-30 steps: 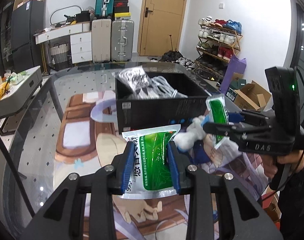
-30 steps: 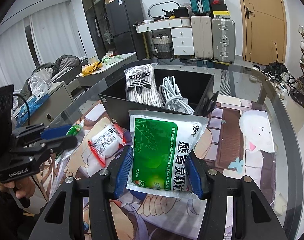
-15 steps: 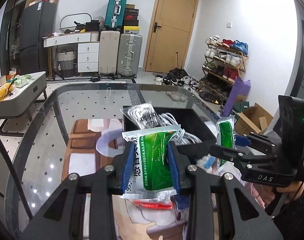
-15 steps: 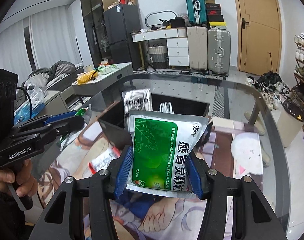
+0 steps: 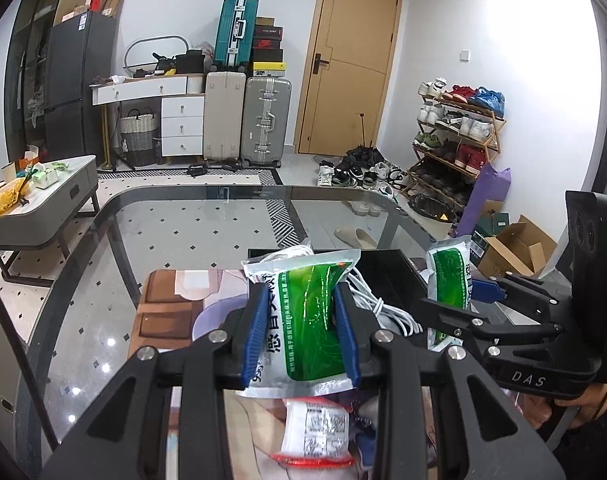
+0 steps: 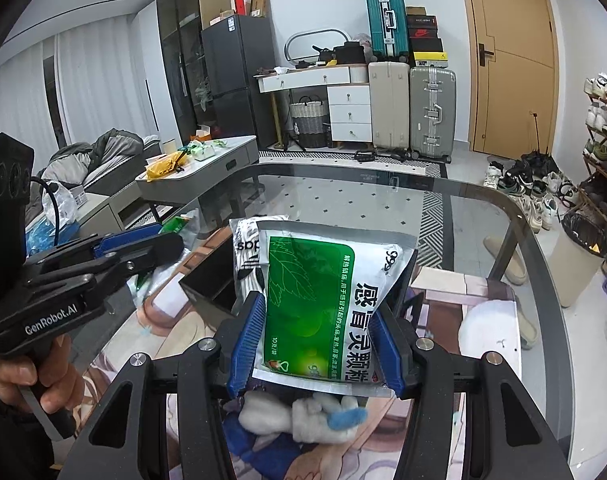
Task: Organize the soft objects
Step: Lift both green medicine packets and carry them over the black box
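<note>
My left gripper [image 5: 301, 332] is shut on a green and white medicine pouch [image 5: 307, 316], held above the table in front of the black box [image 5: 387, 276]. My right gripper [image 6: 317, 344] is shut on a second green and white pouch [image 6: 323, 300], also lifted. The right gripper also shows in the left wrist view [image 5: 451, 304] with its pouch [image 5: 449, 280], and the left gripper in the right wrist view [image 6: 143, 248]. The box holds a white cable [image 5: 379, 312] and a black and white packet [image 6: 245, 252]. A red and white pouch [image 5: 315, 432] and a white plush toy [image 6: 303, 416] lie on the mat below.
A printed mat [image 6: 175, 336] covers the near part of the glass table [image 5: 175, 216]. A white round patch [image 6: 487, 332] lies on the mat at the right. Beyond the table stand a low grey side table [image 5: 39, 204], suitcases [image 5: 247, 116] and a shoe rack [image 5: 455, 136].
Both grippers have risen with their pouches, so the box and mat now sit lower in both views. Both jaws stay shut on the pouches.
</note>
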A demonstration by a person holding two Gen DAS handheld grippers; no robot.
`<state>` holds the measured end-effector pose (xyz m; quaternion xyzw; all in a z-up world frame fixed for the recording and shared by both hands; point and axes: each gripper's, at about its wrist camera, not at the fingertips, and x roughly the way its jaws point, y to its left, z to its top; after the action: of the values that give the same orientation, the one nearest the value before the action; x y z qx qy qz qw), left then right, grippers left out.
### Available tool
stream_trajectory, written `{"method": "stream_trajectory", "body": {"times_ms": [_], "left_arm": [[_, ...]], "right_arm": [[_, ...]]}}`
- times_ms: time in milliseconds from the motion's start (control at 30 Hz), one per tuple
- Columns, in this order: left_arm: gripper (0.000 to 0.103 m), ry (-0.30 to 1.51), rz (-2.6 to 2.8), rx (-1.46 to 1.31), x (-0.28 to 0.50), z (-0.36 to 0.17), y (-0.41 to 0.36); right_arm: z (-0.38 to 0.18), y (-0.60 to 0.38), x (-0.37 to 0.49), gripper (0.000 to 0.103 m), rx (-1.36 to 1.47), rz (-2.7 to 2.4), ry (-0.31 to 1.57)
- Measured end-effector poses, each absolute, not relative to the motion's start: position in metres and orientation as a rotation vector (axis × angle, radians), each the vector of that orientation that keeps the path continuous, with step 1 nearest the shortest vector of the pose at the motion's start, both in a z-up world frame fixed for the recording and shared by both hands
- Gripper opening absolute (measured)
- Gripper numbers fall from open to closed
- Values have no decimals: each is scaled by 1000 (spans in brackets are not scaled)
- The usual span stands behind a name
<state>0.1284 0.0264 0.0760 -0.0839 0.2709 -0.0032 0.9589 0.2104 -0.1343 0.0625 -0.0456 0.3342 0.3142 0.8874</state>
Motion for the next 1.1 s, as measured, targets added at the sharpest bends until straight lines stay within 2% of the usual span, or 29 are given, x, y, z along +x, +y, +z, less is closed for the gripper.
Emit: {"method": "stream_trajectory", "body": {"times_ms": [1100], "left_arm": [[32, 561, -19, -161, 167, 67, 27]], "right_arm": [[54, -120, 249, 53, -79, 616, 686]]}}
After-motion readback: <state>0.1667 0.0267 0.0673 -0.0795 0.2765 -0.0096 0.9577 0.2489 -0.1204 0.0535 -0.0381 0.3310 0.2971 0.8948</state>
